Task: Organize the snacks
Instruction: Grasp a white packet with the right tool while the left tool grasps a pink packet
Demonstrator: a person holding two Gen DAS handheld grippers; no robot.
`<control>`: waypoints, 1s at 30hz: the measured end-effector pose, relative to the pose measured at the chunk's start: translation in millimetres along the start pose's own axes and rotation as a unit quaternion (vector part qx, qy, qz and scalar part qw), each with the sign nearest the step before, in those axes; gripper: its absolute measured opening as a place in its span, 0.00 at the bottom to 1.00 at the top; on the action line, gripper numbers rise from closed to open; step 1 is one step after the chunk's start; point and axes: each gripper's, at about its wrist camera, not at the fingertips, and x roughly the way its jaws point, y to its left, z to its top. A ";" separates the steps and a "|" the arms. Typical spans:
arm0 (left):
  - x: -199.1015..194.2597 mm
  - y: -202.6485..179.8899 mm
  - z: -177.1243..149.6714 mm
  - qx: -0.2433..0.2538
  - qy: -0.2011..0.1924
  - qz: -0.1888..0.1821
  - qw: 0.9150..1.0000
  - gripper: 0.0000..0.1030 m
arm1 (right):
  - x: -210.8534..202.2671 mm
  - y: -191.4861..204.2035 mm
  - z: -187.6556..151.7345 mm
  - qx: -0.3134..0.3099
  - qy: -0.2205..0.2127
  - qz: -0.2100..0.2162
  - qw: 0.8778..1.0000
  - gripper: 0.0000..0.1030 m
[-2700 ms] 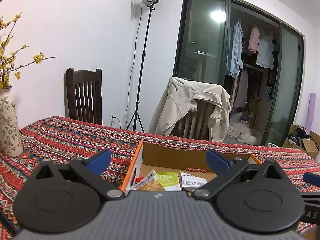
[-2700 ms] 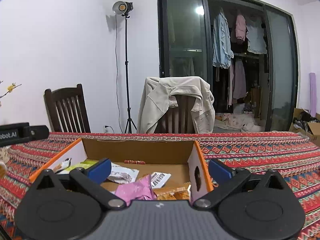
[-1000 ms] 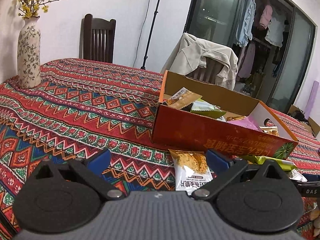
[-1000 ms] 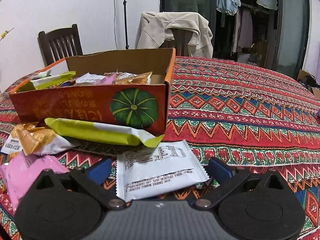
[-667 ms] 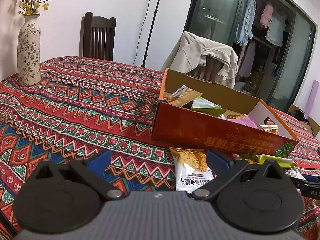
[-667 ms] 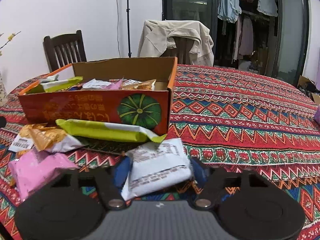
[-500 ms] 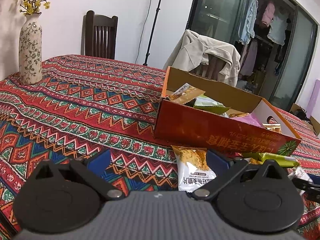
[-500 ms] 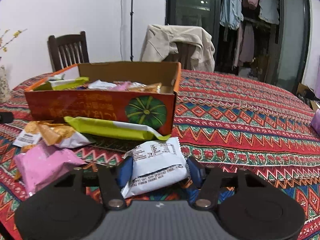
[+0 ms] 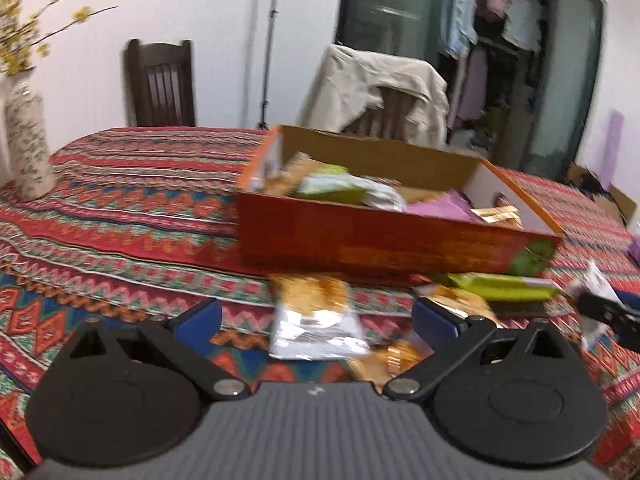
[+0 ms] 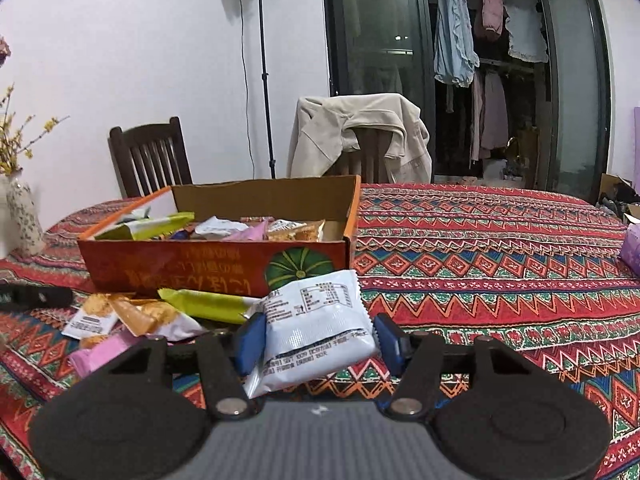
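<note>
On patterned tablecloth [image 10: 500,248], orange box [image 10: 208,268] stood part-filled with snacks. Right gripper [image 10: 316,340] held white packet [image 10: 316,320], lifted before box; jaws had just closed. Packet looked light, soft, crinkly; side-edge hold suited. Left gripper [image 9: 316,316] stood wide over chip packet [image 9: 316,312].

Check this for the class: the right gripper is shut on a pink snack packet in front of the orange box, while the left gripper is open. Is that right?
One detail is wrong. The right wrist view shows the right gripper shut on a white snack packet, not a pink one. It is in front of the orange box, and the left gripper is open, as you said.
</note>
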 end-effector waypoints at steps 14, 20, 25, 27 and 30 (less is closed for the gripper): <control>15.5 -81.9 -21.1 0.064 0.042 -0.003 0.997 1.00 | -10.8 4.9 -3.9 0.003 -0.002 0.019 1.000 0.57; 23.9 -98.4 -32.3 0.085 0.041 0.025 0.995 1.00 | -9.4 10.0 -4.4 -0.007 0.002 0.024 1.000 0.57; 22.2 -102.9 -37.9 0.093 0.030 0.041 0.994 0.71 | -7.2 14.7 -6.4 -0.012 0.008 0.030 0.999 0.57; 17.9 -101.6 -36.9 0.090 0.024 0.031 0.995 0.62 | -5.8 17.0 -6.9 -0.016 0.011 0.032 0.999 0.57; 13.4 -97.3 -36.0 0.078 0.025 0.017 0.996 0.61 | -7.3 17.7 -7.4 -0.018 0.008 0.037 0.999 0.57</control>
